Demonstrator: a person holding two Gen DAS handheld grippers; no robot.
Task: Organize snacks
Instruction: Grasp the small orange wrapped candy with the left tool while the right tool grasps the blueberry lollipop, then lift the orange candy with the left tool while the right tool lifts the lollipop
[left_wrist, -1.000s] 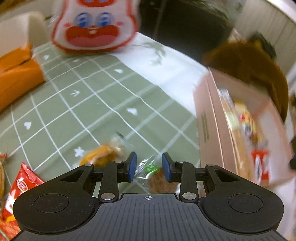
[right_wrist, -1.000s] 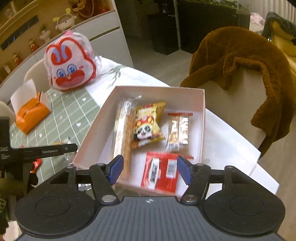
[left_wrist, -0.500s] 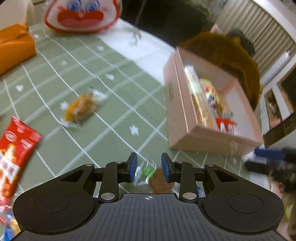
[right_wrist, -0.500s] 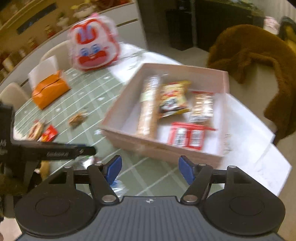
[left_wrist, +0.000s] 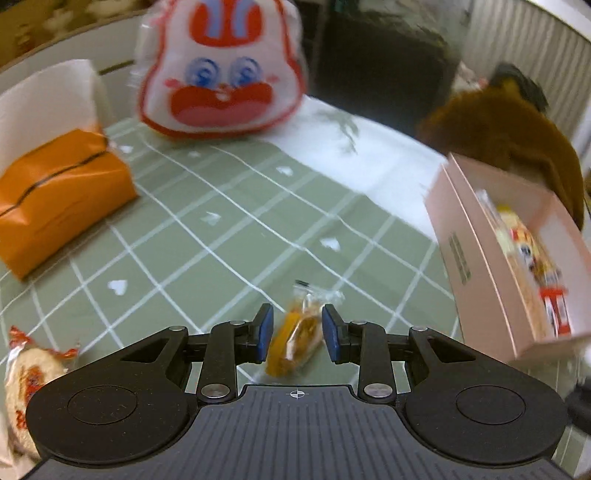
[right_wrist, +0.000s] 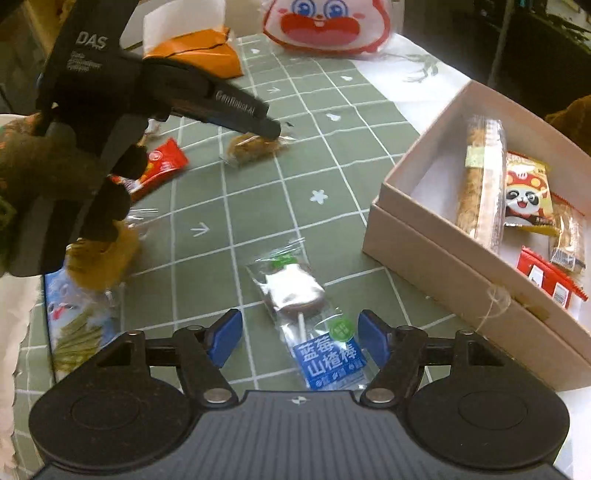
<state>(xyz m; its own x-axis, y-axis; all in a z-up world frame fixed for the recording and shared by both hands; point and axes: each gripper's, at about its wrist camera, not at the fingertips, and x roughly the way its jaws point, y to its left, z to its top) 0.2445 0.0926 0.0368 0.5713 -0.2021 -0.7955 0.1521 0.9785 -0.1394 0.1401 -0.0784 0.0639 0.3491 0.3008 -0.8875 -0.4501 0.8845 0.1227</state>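
Left gripper (left_wrist: 297, 334): blue pads either side of orange-brown pastry in clear wrapper (left_wrist: 297, 339), narrow gaps visible; contact cannot be confirmed. Pastry lies on green grid-patterned tablecloth (left_wrist: 221, 236).

Open pink cardboard box (left_wrist: 480, 266) at 3 o'clock of left gripper, well apart, several packets inside.

Right gripper (right_wrist: 300, 341): jaws wide apart, nothing held. Lollipop in clear wrapper with blue label (right_wrist: 308, 314) flat on cloth between pads, untouched; candy end toward 12 o'clock.

Orange tissue pack (left_wrist: 55, 195) at 10 o'clock of left gripper.
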